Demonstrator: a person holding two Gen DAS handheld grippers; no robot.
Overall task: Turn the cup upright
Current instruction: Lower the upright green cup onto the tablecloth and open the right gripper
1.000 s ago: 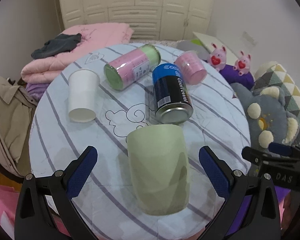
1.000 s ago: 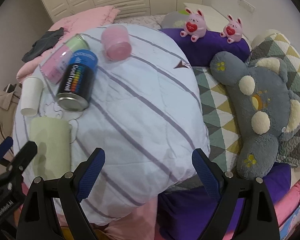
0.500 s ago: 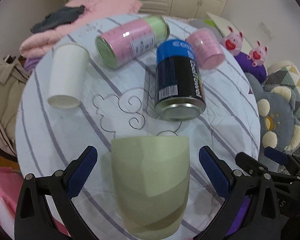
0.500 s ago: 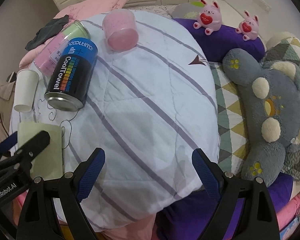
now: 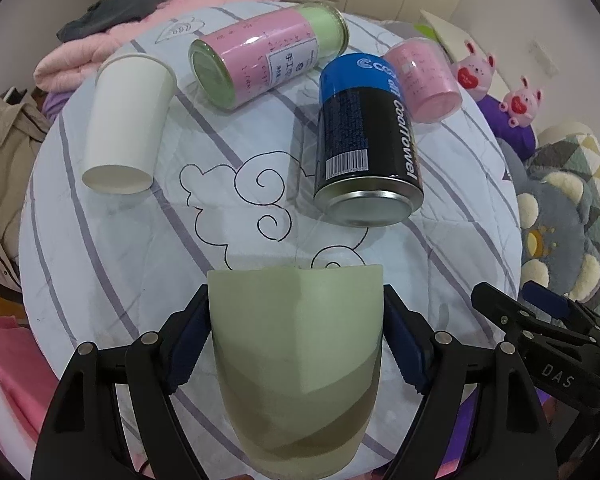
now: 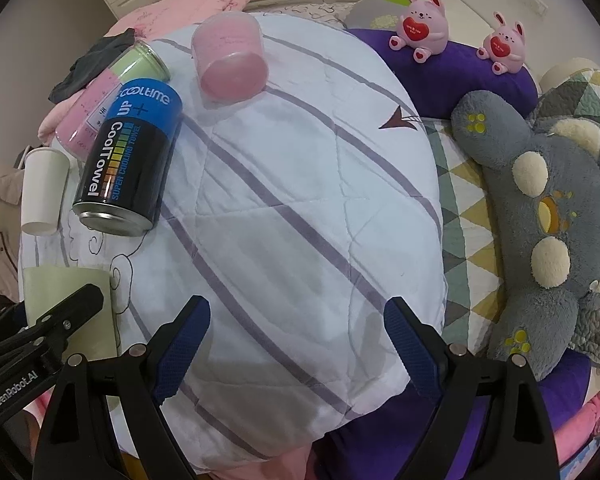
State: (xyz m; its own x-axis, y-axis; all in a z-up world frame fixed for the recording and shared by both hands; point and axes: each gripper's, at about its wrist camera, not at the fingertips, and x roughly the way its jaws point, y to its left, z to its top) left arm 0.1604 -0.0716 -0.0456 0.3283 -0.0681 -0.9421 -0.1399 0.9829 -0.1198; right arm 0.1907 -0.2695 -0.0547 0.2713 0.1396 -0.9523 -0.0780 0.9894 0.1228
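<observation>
Pale green plastic fills the near part of the left wrist view: the green cup (image 5: pixel 296 344) lies on the quilt (image 5: pixel 140 248) at its near edge, and we judge from the flat end facing away that its base points toward the middle of the quilt and its mouth toward the camera, though the mouth is too blurred to confirm. We find the left gripper (image 5: pixel 296 340) closed in on the cup, its blue pads (image 5: pixel 188 340) pressed against both flanks. In the right wrist view the same cup (image 6: pixel 66 304) shows at the near left corner of the quilt with one black finger across it.

We find the right gripper (image 6: pixel 296 344) spread wide, holding nothing, above bare quilt at the near edge and well apart from the cup.

Other items lie on their sides further in: a white paper cup (image 5: pixel 126 120) toward the left edge, a pink-and-green jar (image 5: pixel 268 54) at the far side, a blue-and-black can (image 5: pixel 366 140) near the middle, and a pink cup (image 5: pixel 424 78) toward the far right.

Progress, in our judgement: the grasp is made; the cup is not yet raised or turned. Lifting, rotating it base-down and setting it on the soft, uneven quilt all remain.
</observation>
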